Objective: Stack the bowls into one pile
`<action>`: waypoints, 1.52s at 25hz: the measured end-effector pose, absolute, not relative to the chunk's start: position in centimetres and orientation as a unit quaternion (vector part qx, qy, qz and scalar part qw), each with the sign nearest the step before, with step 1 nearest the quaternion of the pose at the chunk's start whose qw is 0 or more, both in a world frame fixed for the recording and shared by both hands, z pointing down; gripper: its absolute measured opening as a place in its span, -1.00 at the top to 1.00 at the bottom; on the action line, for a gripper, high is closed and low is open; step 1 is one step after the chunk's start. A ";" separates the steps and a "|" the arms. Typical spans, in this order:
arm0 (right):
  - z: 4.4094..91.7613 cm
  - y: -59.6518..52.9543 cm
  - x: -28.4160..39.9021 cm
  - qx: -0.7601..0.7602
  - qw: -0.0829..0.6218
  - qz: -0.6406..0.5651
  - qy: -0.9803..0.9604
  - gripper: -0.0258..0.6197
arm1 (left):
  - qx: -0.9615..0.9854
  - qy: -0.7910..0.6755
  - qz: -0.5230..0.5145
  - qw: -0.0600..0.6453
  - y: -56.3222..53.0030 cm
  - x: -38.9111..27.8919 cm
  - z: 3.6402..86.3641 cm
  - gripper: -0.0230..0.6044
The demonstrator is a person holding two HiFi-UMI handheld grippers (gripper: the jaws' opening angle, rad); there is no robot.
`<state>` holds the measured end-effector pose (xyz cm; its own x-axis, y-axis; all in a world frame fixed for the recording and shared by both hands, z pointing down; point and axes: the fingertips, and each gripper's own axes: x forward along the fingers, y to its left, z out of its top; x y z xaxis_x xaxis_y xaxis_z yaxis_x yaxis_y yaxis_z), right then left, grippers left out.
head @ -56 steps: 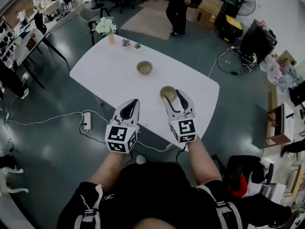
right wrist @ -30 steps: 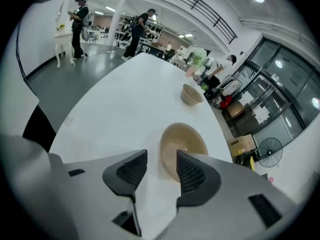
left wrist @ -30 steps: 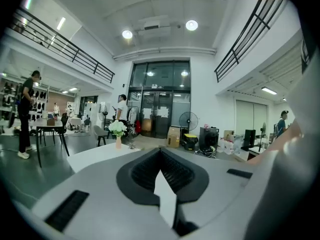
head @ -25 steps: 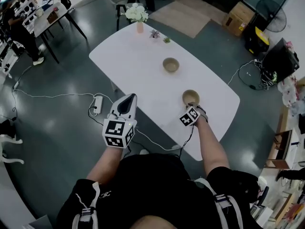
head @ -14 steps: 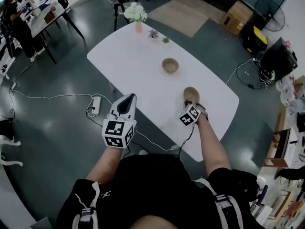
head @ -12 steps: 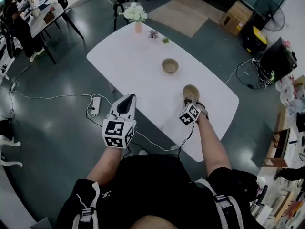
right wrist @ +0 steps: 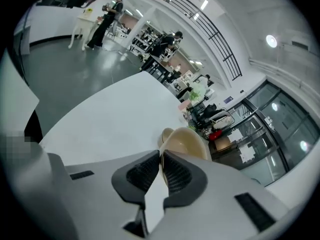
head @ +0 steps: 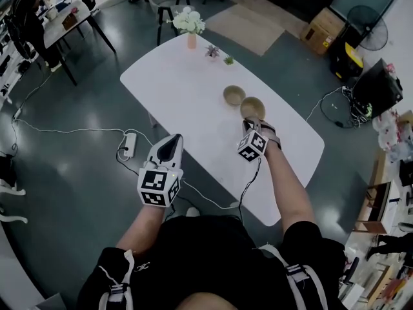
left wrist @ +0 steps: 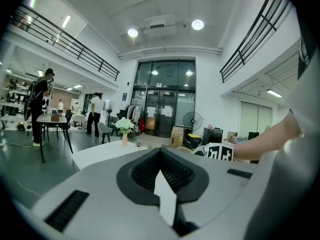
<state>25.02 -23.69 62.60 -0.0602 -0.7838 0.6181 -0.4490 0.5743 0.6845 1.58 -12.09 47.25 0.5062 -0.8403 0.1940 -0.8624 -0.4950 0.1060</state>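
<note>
Jaws of left gripper [left wrist: 160, 154] shut together, nothing between; parked low off the near edge of the bench [head: 174, 89]. Jaws of right gripper [right wrist: 161, 156] just closed down, now pinching rim of tan bowl [right wrist: 190, 143]; bowl tilted, just beside second bowl [right wrist: 165, 133] on the bench. Step in hand, likely: carrying to stack. Next: centre over second bowl, level out, lower in, release.

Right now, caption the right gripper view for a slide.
Right gripper pinching a tan bowl by its rim over the white table, second bowl just beyond.
</note>
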 end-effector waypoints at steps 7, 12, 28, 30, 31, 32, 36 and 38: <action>61.8 -29.7 22.1 0.432 0.499 -0.184 -0.729 0.83 | 0.856 -0.502 0.068 0.104 -13.3 -0.4 48.3 0.88; 63.9 -33.8 21.5 0.432 0.503 -0.163 -0.731 0.83 | 0.847 -0.513 0.080 0.111 -14.5 -2.5 49.6 0.88; 71.5 -40.0 21.1 0.438 0.542 -0.079 -0.713 0.81 | 0.831 -0.528 0.126 0.119 -15.8 -6.2 52.3 0.88; 71.4 -40.1 21.0 0.449 0.530 -0.068 -0.716 0.77 | 0.831 -0.528 0.130 0.117 -15.5 -6.5 52.2 0.88; 71.3 -40.1 20.8 0.451 0.523 -0.063 -0.721 0.65 | 0.831 -0.529 0.131 0.117 -15.4 -6.6 52.1 0.88; 71.2 -40.1 20.6 0.452 0.515 -0.058 -0.726 0.48 | 0.830 -0.529 0.132 0.116 -15.4 -6.6 52.1 0.88; 68.6 -39.5 20.5 0.482 0.462 -0.056 -0.743 0.36 | 0.836 -0.521 0.128 0.111 -15.3 -5.8 51.4 0.88; 66.3 -38.7 20.6 0.507 0.421 -0.055 -0.750 0.36 | 0.842 -0.515 0.123 0.107 -15.0 -5.1 50.8 0.88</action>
<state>20.62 -38.72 66.28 -0.1313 -0.8070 0.5758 -0.7136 0.4801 0.5102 -5.07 -14.98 50.80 0.4397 -0.8400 0.3179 -0.8929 -0.4471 0.0537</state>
